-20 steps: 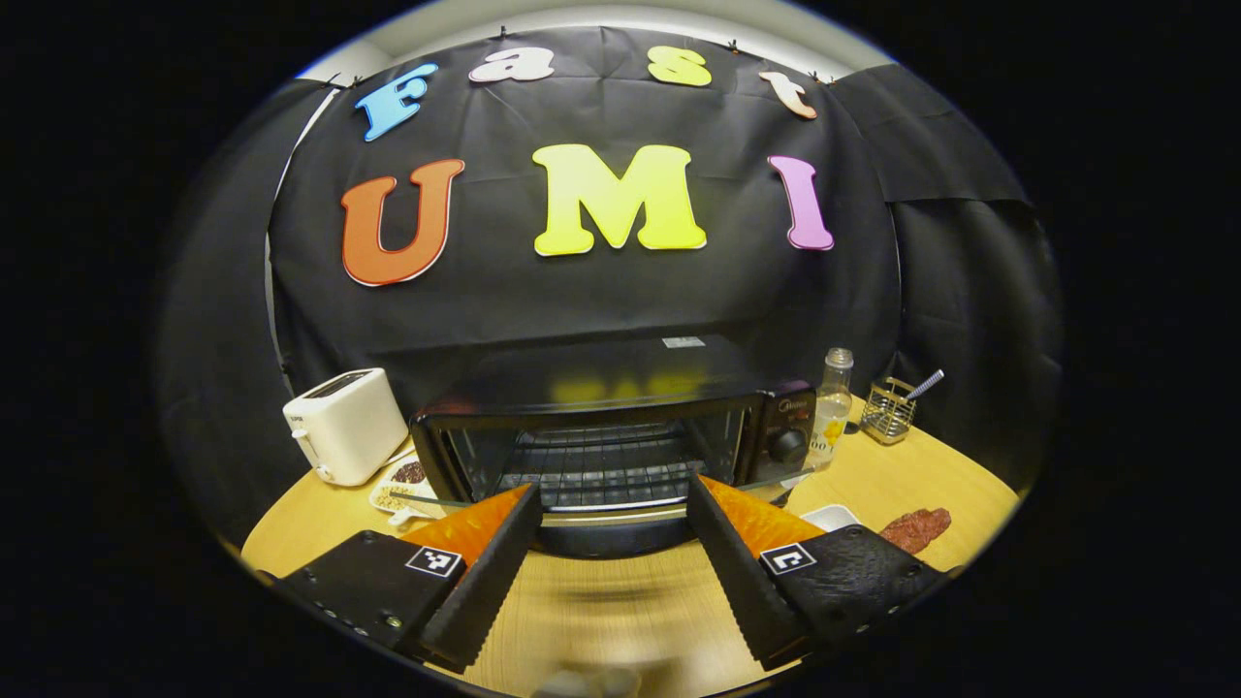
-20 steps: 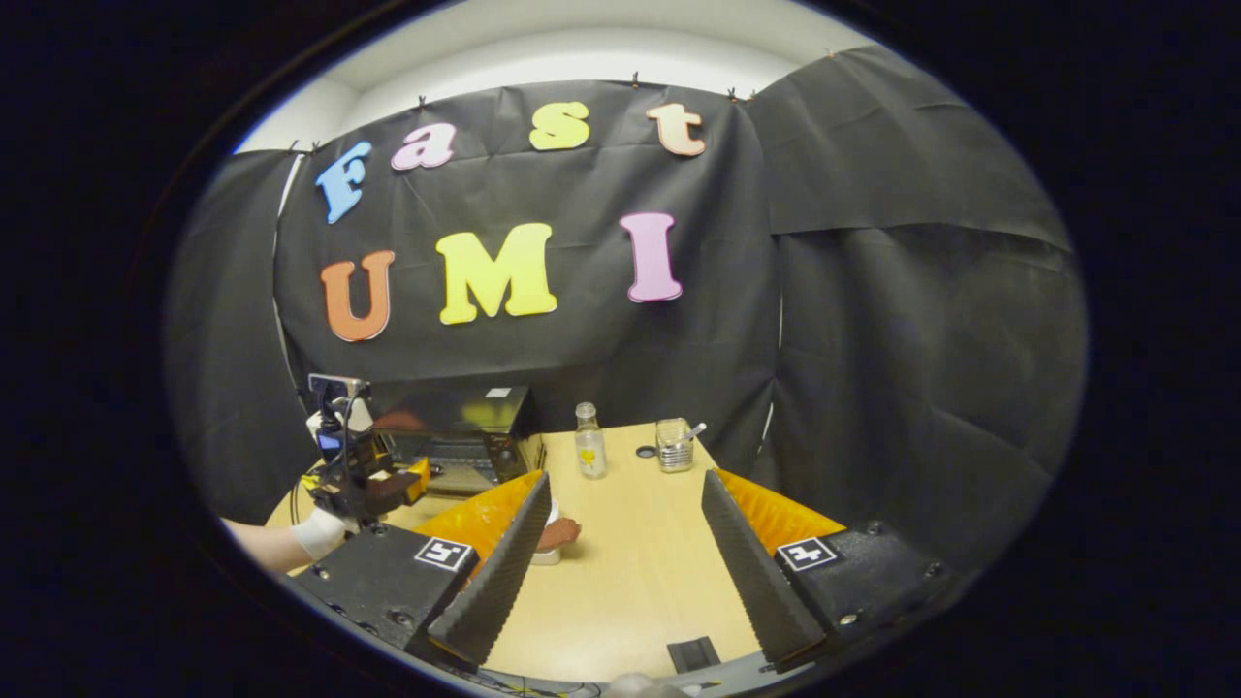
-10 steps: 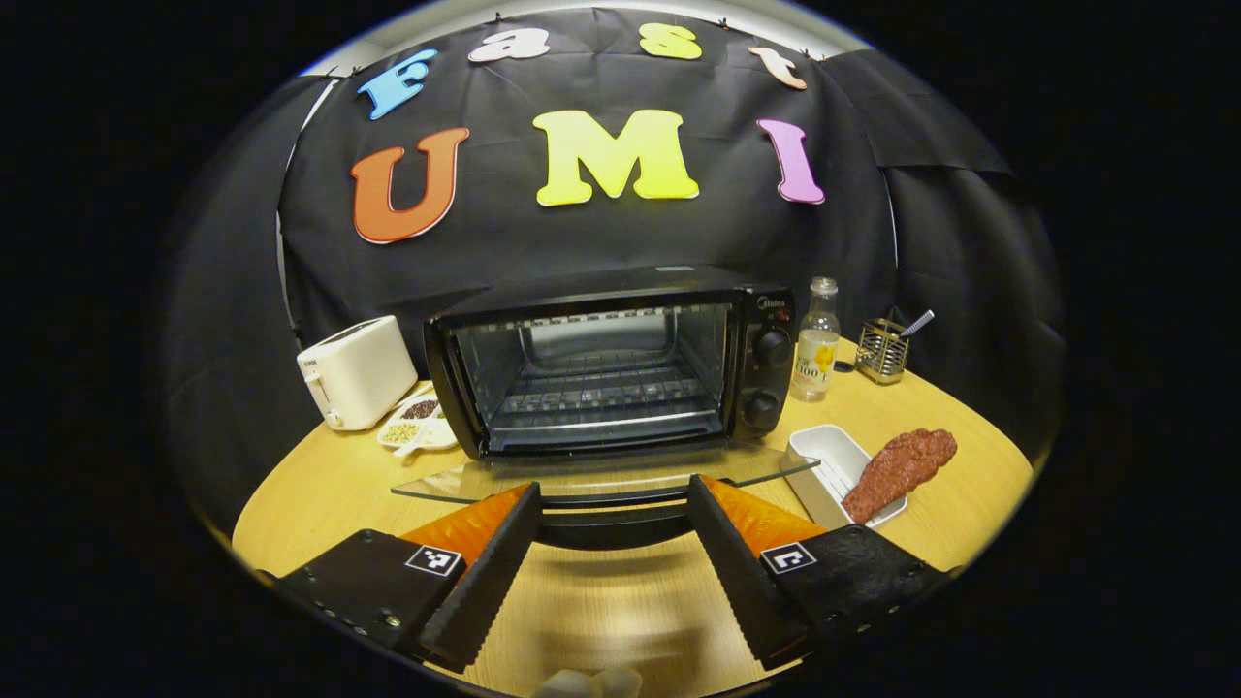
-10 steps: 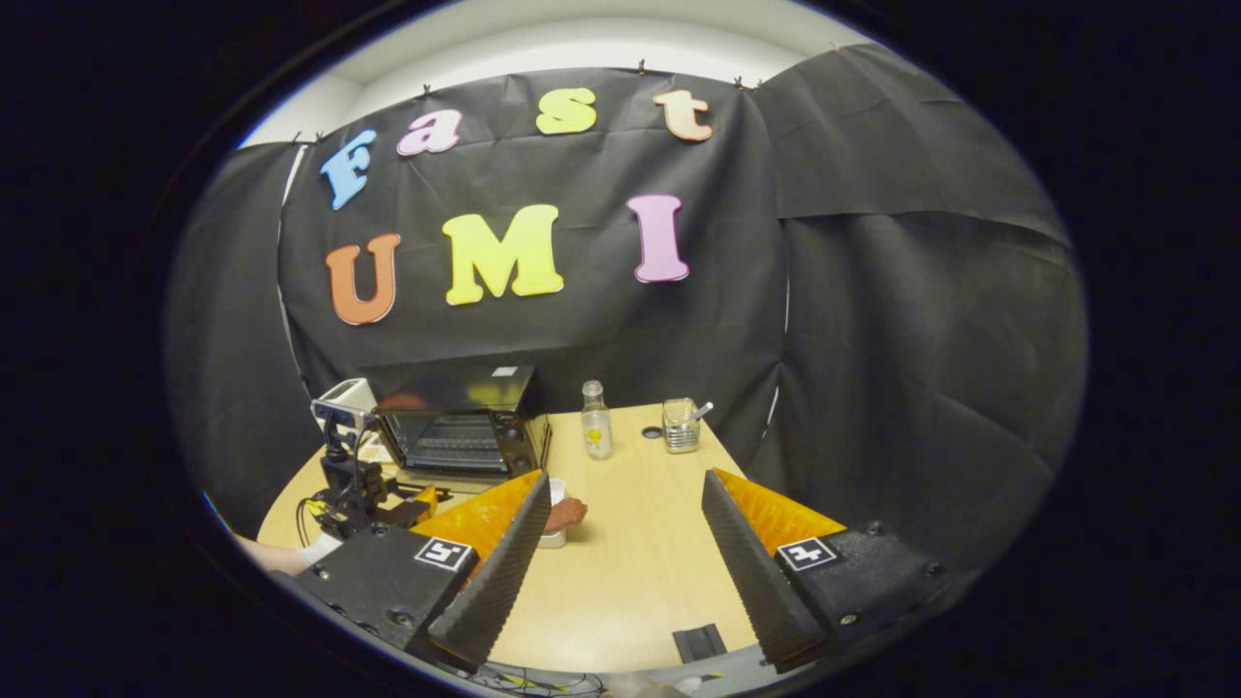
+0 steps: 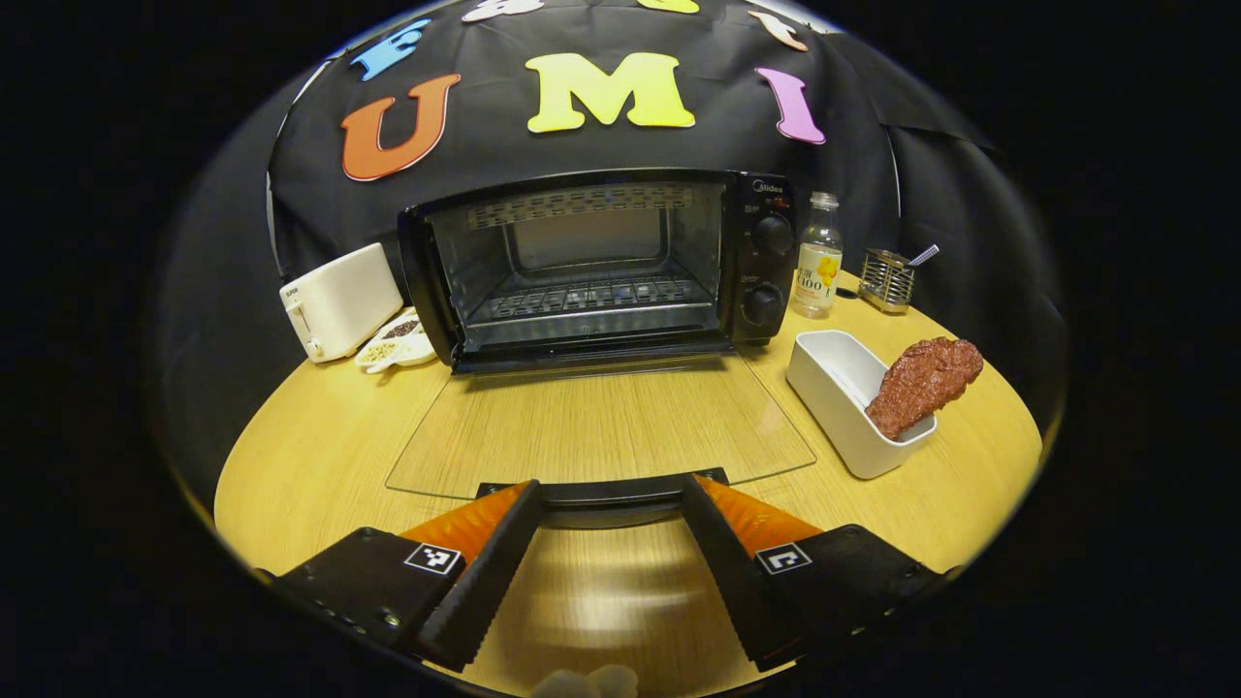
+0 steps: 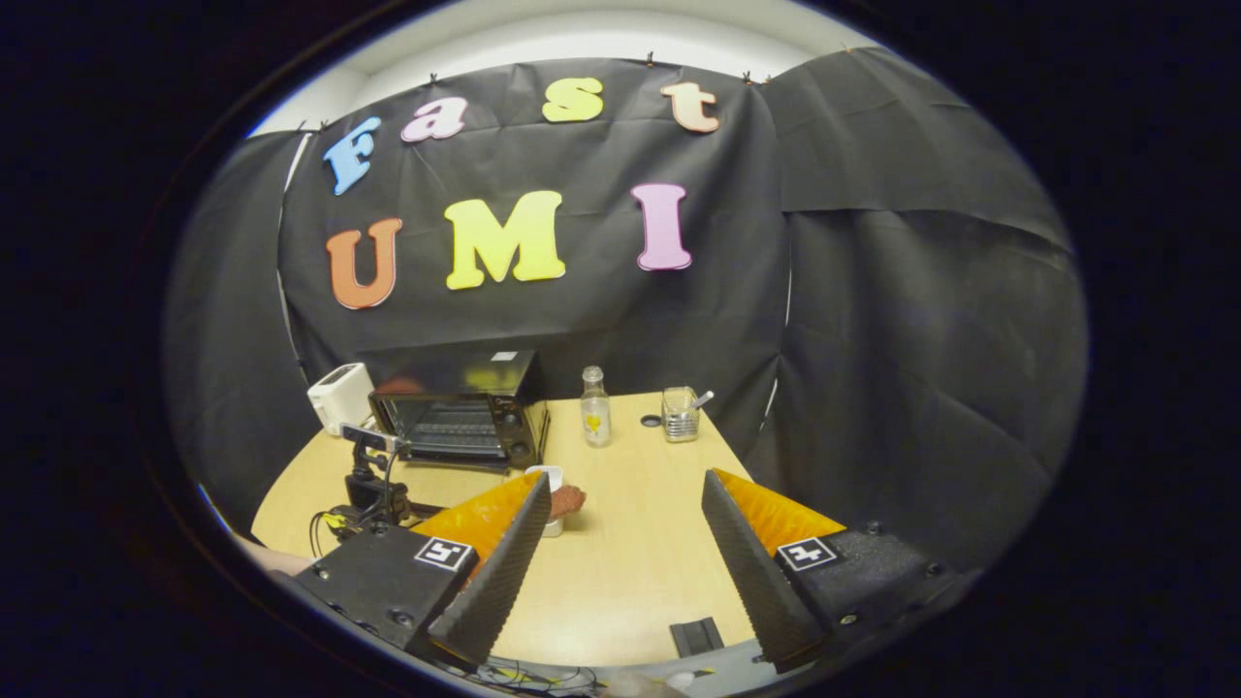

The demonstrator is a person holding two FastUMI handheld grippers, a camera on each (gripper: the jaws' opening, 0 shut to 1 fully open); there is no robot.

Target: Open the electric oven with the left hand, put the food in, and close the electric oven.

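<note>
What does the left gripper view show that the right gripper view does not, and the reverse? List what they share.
Left gripper view: the glass door lying flat, its handle at the left gripper's fingertips, the rack inside, and a dish by the toaster.
Right gripper view: that gripper seen from outside, the open right gripper, and a black block at the table's near edge.
Both: oven, toaster, bottle, wire holder, and meat on the tray.
</note>
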